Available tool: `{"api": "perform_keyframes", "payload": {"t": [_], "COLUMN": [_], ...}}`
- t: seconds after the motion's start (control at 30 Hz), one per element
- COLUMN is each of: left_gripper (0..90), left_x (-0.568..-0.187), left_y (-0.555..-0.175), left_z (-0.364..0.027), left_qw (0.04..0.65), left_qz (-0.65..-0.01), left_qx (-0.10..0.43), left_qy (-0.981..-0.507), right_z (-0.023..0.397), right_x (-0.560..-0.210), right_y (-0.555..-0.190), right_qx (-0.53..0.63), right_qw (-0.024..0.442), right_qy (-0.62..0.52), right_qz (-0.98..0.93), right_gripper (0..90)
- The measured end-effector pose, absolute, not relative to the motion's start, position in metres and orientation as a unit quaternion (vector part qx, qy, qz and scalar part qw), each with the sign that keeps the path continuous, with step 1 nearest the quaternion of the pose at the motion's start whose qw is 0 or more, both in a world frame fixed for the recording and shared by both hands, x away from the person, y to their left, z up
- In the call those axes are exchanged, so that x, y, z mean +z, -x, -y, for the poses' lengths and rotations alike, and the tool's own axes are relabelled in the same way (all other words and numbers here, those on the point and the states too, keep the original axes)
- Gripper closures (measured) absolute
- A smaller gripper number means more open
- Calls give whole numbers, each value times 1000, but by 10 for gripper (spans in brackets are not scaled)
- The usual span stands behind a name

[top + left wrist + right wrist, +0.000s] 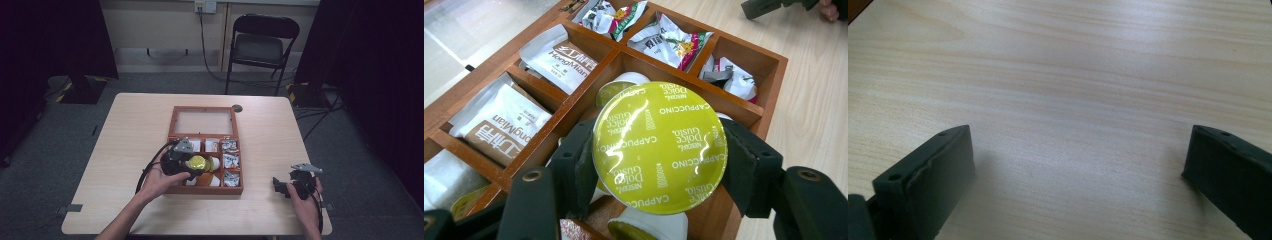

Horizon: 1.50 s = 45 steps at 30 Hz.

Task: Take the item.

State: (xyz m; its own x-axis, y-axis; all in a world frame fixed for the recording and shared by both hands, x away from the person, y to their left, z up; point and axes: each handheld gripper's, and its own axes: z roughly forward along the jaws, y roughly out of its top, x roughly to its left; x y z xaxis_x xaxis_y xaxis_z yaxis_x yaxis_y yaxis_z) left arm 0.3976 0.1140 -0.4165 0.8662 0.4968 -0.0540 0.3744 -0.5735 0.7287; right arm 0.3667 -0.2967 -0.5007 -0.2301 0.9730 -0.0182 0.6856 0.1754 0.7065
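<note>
A coffee capsule (pixel 659 147) with a shiny yellow-green lid printed "Dolce Gusto Cappuccino" sits between the two black jaws of my left gripper (pixel 659 165), which is shut on it. In the high view the left gripper (pixel 192 165) holds the capsule (pixel 197 163) over the middle compartment of the wooden box (pixel 172 137). More capsules (pixel 616 89) lie in the compartment beneath. My right gripper (pixel 1078 165) stands open over bare tabletop, with nothing between its jaws; in the high view the right gripper (pixel 282 186) rests near the table's front right edge.
The wooden box has its glass lid (pixel 202 121) open at the back. White tea sachets (pixel 559 59) fill the compartments on one side, crinkled wrapped packets (pixel 671 42) those on the other. A black folding chair (pixel 260 45) stands beyond the table.
</note>
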Motion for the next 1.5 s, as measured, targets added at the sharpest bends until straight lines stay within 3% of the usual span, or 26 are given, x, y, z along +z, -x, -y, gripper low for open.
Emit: {"api": "perform_keyframes", "payload": {"t": [1.5], "left_gripper": [379], "left_x": [-395], "left_y": [-407], "left_z": [-167], "left_qw": [418], "left_qz": [-284], "left_qx": [114], "left_qy": [-855], "right_z": [297], "right_x": [-501], "right_y": [-367], "right_qx": [295], "right_qw": [244], "right_qy": [-571], "right_qz": [-727], "right_gripper": [0]}}
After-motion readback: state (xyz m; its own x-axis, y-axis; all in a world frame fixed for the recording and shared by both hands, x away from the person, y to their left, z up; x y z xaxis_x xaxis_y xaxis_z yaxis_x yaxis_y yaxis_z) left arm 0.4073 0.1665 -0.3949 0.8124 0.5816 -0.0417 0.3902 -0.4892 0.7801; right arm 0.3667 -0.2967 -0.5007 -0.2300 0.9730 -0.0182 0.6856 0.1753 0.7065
